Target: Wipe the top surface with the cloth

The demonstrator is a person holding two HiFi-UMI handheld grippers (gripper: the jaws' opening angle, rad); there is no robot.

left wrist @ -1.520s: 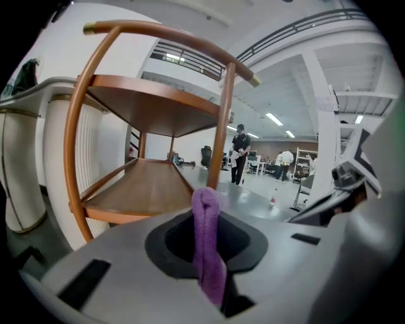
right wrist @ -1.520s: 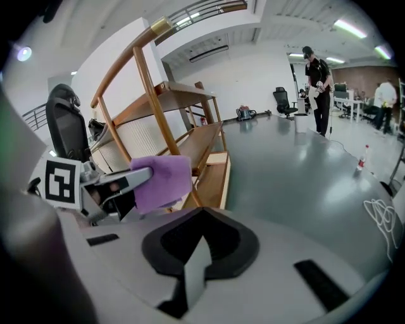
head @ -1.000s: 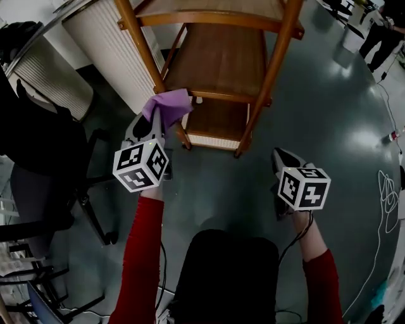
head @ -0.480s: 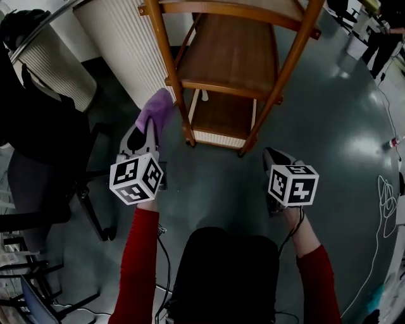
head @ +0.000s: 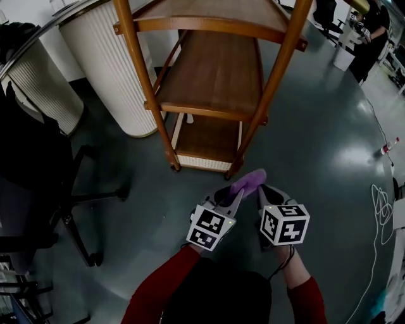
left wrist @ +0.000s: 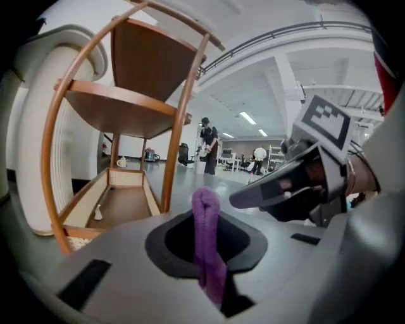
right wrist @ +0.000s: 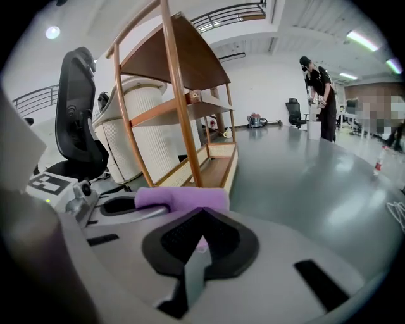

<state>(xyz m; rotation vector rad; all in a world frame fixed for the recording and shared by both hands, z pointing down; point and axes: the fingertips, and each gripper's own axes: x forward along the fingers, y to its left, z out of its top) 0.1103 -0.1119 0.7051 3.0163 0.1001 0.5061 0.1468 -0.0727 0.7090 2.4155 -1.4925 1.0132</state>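
Change noted: the left gripper [head: 238, 195], a second ago raised against the front-left post of the shelf unit [head: 215, 69], now sits low over the floor, off the unit's front-right corner and just beside the right gripper [head: 263, 193]. The cloth [head: 249, 182] has travelled with it. In the left gripper view its jaws are clamped on a folded purple ridge of the cloth. In the right gripper view that gripper's jaws are drawn together with a sliver of purple at their seam. Whether they pinch it cannot be confirmed. The top surface [head: 212, 11] lies well apart from the cloth, beyond the unit's front edge. Judgement: wiping is not under way, and the meeting of both tools suggests a handover or re-grip before any stroke. Count: one cloth, two grippers, one shelf unit showing three tiers, two ribbed white cylinders [head: 107, 69] off its left edge, one office chair [head: 38, 164], one distant person [head: 370, 31].
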